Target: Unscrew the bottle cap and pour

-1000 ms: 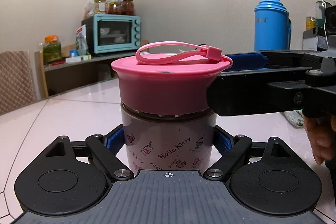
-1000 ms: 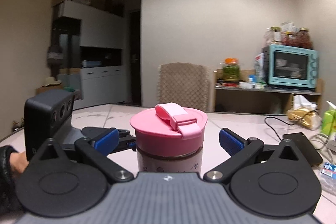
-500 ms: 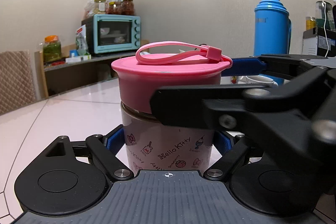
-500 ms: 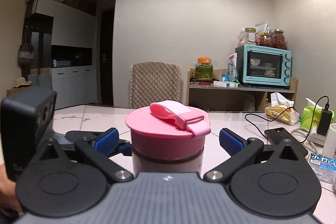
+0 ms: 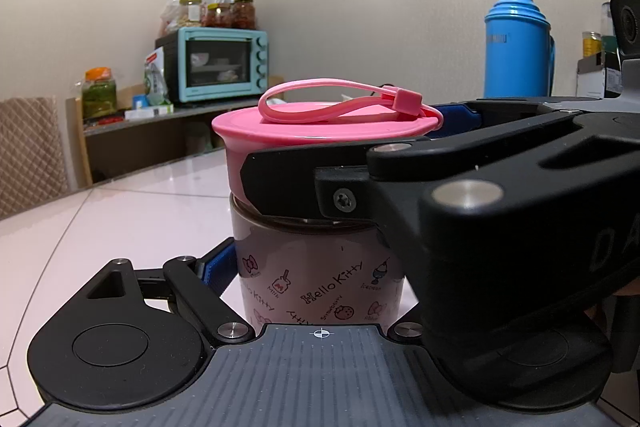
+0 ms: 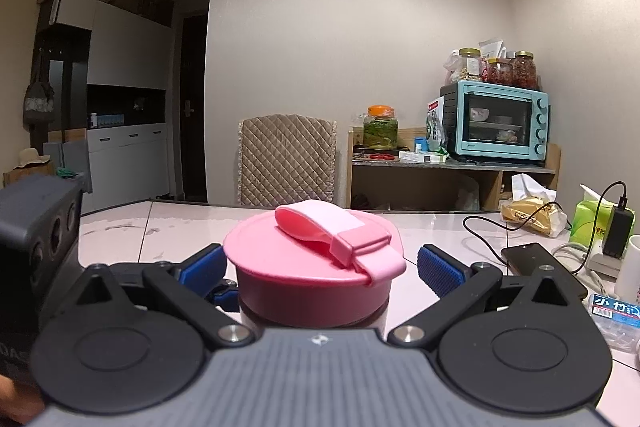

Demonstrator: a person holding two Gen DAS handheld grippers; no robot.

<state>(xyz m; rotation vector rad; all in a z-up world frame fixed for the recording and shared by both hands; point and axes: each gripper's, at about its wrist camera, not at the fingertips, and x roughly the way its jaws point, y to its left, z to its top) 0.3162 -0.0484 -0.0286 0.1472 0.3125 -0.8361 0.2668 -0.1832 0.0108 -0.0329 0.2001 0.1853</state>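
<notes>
A Hello Kitty bottle (image 5: 316, 279) with a pink screw cap (image 5: 320, 131) and pink strap stands on the pale table. My left gripper (image 5: 316, 267) is shut on the bottle's body, blue pads against its sides. My right gripper (image 6: 320, 263) straddles the pink cap (image 6: 312, 279), jaws open; the left blue pad (image 6: 204, 267) is close to the cap, the right pad (image 6: 438, 267) stands apart from it. In the left wrist view the right gripper's black finger (image 5: 360, 187) crosses in front of the cap.
A blue thermos (image 5: 516, 43) stands at the back right. A teal toaster oven (image 6: 496, 123) with jars sits on a shelf. A phone (image 6: 536, 263), charger cable, green tissue pack (image 6: 588, 219) and a white cup lie on the table to the right. A quilted chair (image 6: 286, 159) stands behind the table.
My right gripper has swung round the cap and come closer to it, so its finger now lies across the cap's front in the left wrist view. The bottle and left gripper have stayed put.
</notes>
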